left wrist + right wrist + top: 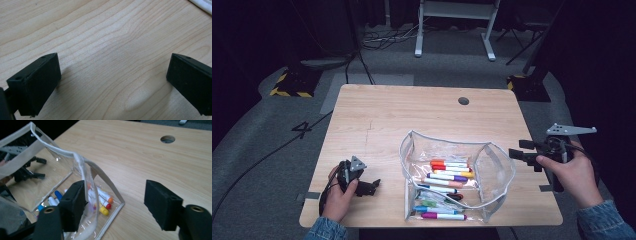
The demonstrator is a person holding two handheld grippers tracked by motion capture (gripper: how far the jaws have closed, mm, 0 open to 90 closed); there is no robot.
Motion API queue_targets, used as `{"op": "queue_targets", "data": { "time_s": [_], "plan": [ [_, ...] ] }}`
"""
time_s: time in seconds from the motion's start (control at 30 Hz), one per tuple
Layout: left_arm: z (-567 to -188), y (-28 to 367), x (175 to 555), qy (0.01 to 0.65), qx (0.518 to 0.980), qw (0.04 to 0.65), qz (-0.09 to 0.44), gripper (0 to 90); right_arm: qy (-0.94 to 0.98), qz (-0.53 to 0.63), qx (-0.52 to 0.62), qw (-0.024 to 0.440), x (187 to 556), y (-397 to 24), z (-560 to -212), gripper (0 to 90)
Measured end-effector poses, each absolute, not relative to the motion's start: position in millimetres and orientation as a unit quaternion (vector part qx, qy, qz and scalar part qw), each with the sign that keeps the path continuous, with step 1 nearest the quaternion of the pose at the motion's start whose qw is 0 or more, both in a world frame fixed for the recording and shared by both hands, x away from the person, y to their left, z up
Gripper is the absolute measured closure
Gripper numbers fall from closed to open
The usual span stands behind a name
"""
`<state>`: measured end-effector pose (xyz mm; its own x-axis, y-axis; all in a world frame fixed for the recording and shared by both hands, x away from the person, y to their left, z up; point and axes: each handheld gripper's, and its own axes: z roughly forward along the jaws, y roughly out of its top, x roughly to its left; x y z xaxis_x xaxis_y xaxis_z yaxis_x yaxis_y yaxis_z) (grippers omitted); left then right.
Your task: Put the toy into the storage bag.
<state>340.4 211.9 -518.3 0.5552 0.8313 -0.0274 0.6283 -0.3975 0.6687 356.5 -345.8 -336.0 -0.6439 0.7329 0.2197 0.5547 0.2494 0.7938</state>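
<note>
A clear plastic pouch [492, 165] with a white rim stands open on the wooden table [412, 115], right of the middle. Several coloured markers [451, 175] lie inside it. My right gripper [519, 150] is open at the pouch's right side. In the right gripper view [115, 200] the pouch rim [86, 173] runs just inside the left jaw, and I cannot tell whether they touch. Markers [104, 199] show through the pouch wall. My left gripper [371, 186] rests low at the table's front left, open, with only bare wood between its jaws [113, 75].
A round cable hole [463, 100] sits near the table's far edge, also seen as the cable hole [167, 138] in the right gripper view. Bare wood spreads across the table's left and far parts. A corner of the pouch [203, 5] lies ahead of the left gripper.
</note>
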Motion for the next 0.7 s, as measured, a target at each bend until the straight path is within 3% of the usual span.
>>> {"op": "queue_targets", "data": {
  "time_s": [0.23, 0.7],
  "plan": [
    [-518, 212, 339, 0.446, 0.822, 0.32, 0.153, 0.0, 0.779, 0.425, 0.441, 0.133, 349, -379, -355, 36.4],
    [-518, 213, 339, 0.447, 0.822, 0.319, 0.152, 0.0, 0.78, 0.358, 0.5, 0.116, 350, -411, -448, 33.5]
  ]
}}
